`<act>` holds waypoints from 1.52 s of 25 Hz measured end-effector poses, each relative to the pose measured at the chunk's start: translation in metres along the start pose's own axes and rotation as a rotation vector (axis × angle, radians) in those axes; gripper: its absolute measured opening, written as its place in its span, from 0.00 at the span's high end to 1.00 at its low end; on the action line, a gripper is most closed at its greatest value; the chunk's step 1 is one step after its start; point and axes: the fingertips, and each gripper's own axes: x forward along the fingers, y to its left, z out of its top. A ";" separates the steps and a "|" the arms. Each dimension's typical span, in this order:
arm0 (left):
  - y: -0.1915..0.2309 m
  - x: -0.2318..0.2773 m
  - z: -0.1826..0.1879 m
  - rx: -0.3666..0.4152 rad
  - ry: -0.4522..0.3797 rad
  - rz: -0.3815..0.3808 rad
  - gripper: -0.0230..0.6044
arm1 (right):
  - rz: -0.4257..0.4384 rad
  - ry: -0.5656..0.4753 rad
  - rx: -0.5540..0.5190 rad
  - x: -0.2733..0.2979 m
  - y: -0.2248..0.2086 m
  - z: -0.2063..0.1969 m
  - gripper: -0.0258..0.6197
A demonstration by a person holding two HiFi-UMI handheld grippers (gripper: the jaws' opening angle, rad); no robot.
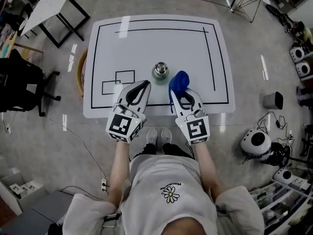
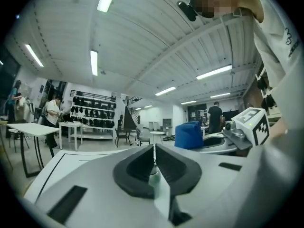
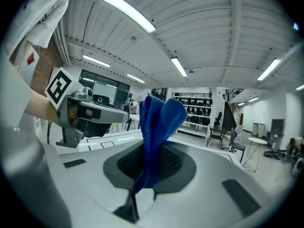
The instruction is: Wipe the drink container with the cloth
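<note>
Wiping looks not yet begun; my reading is that this is the approach, cloth ready and container untouched. At the left, the left hand-held gripper [image 1: 144,84] hovers over the near edge of the white bench [image 1: 146,43] marked with black lines. Its jaws are pressed together with nothing between them, as the left gripper view [image 2: 154,149] confirms. Just ahead and to its right, the round silver metal drink container [image 1: 160,70] stands upright on the bench, apart from both tools. Farther right, the right hand-held gripper [image 1: 185,94] is clamped on a blue fleecy cloth [image 1: 179,81], whose bunched end stands up beyond the jaws [image 3: 159,118] near the container without touching it. The next move probably calls for the left jaws to spread and steady the container, then the cloth to be brought against its side.
</note>
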 end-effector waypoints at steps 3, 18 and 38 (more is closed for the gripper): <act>0.002 -0.004 0.005 -0.018 -0.020 0.042 0.97 | -0.003 0.005 -0.056 -0.001 -0.006 0.008 0.89; 0.029 -0.009 -0.015 -0.056 0.048 0.143 0.97 | 0.738 0.575 -0.831 0.088 -0.016 -0.009 0.89; 0.036 -0.025 -0.035 -0.108 0.070 0.162 0.97 | 0.778 0.617 -0.877 0.096 -0.006 -0.006 0.89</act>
